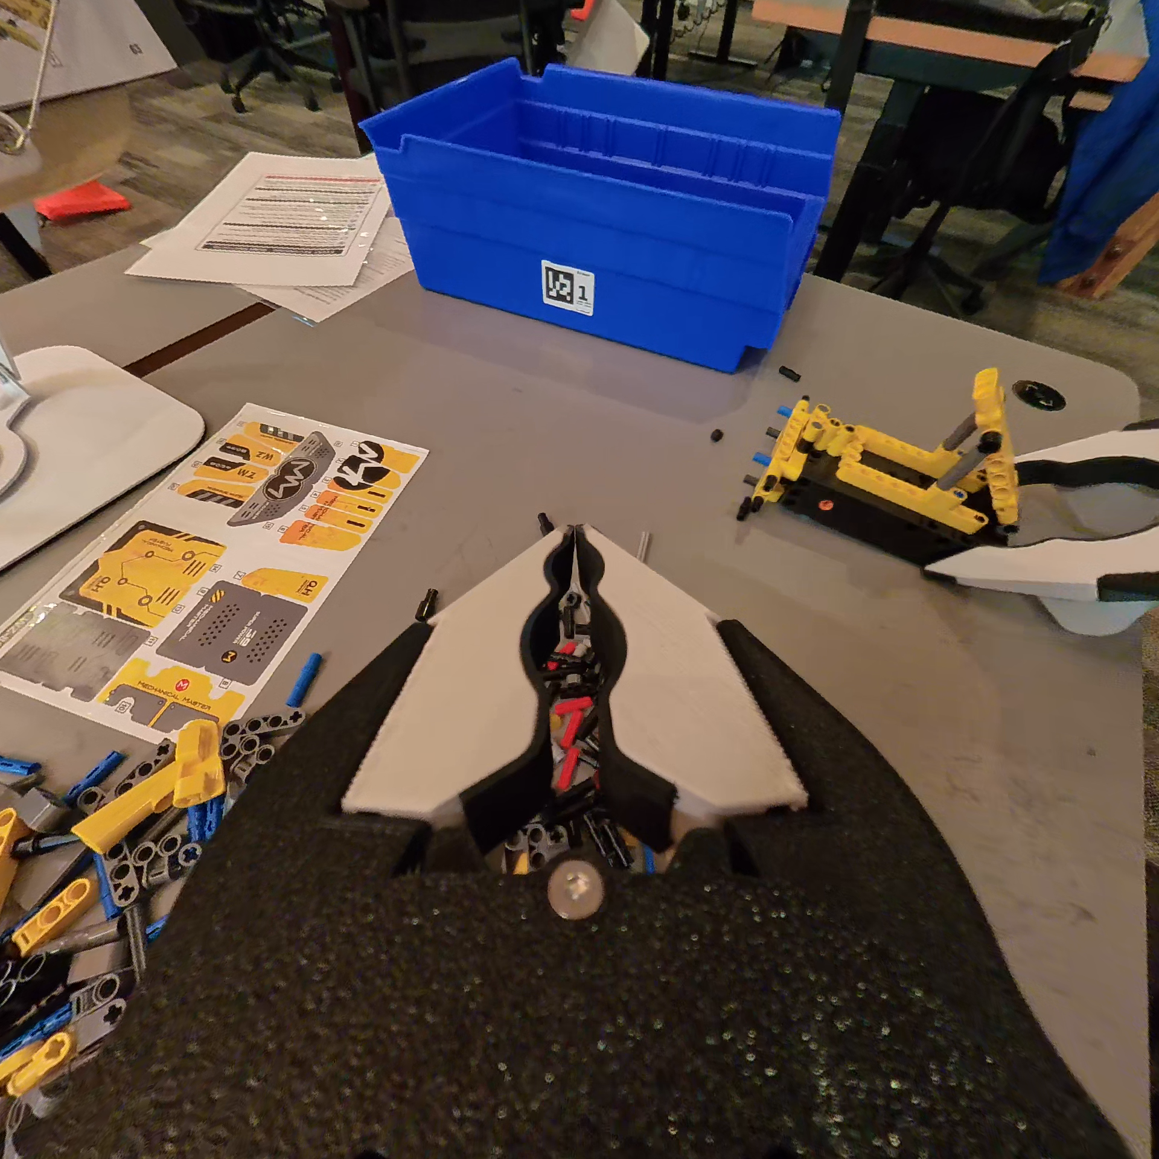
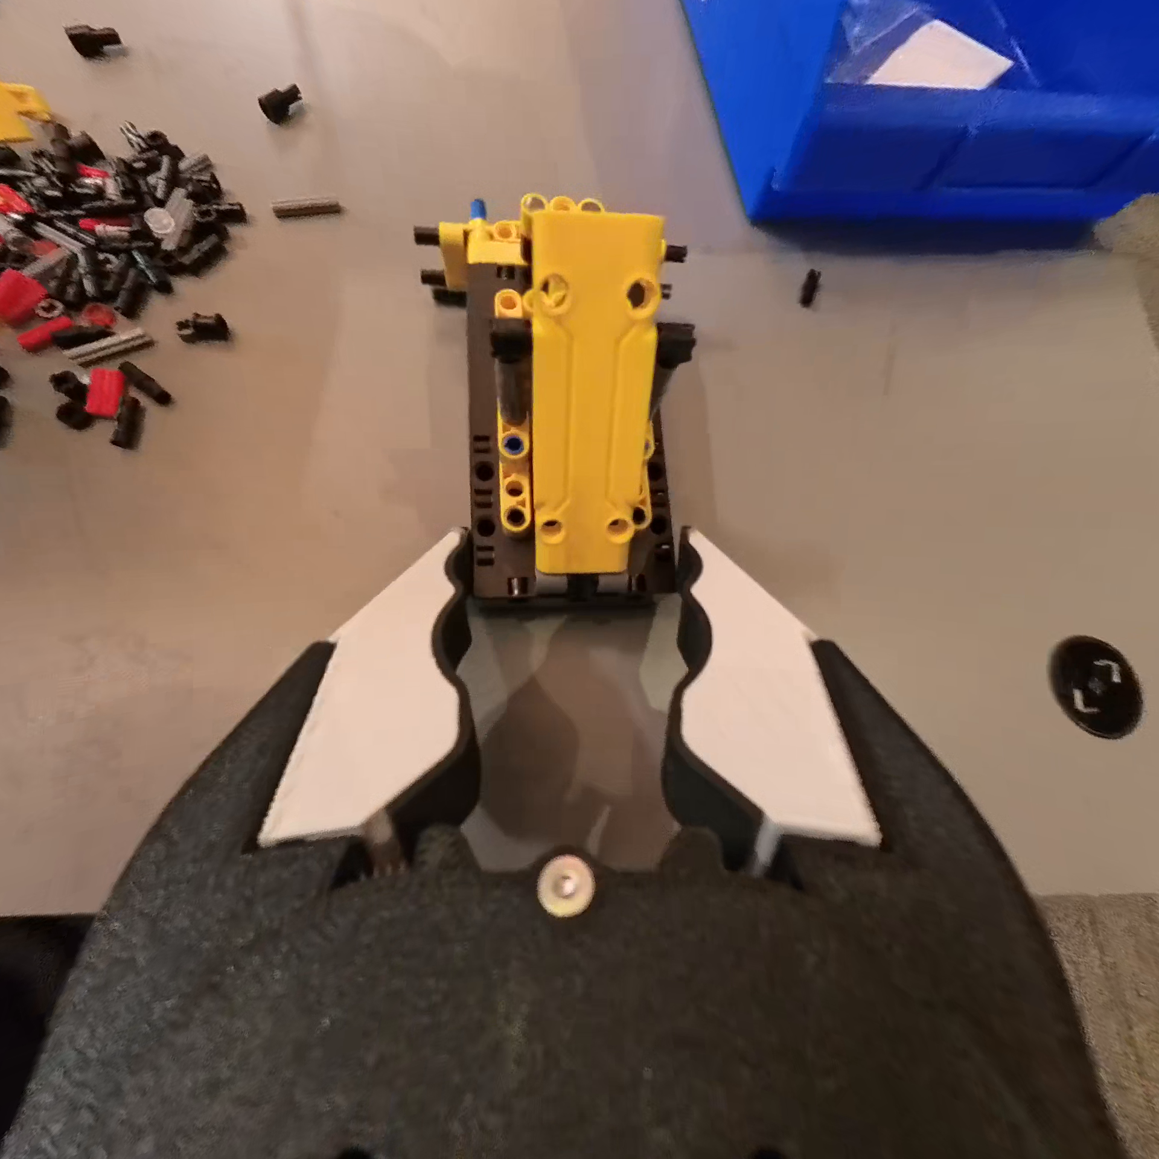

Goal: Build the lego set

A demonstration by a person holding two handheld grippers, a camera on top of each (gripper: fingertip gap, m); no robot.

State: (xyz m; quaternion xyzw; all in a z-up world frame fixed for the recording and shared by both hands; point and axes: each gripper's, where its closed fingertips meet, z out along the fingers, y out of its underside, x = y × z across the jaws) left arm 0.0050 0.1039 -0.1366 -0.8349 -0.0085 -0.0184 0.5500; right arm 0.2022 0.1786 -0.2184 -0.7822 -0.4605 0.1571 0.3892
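A yellow and black brick model [image 2: 596,389] stands on the grey table. My right gripper [image 2: 574,552] is shut on the near end of its black base, one finger on each side. The left wrist view shows the same model [image 1: 878,476] at the right, with the right gripper [image 1: 978,520] clamped on its end. My left gripper [image 1: 574,532] is shut, its tips meeting just above the table. I see nothing between them. A small black pin [image 1: 543,520] lies just left of the tips. Loose red and black parts show through the gap under its fingers.
A blue bin [image 1: 596,251] stands at the back, also at the right wrist view's top right [image 2: 941,144]. A pile of loose parts [image 1: 125,815] [image 2: 94,251] lies left. A sticker sheet [image 1: 188,564], papers [image 1: 282,232] and a white plate [image 1: 81,433] lie left. A black grommet [image 2: 1094,687] sits near the table's right edge. Across from one pair of fingers to the other is roughly 25 cm. The small black pin [image 1: 543,520] lies some 12 cm from my left tips, 20 cm from my right tips. It turns up in the right wrist view [image 2: 290,96] as well.
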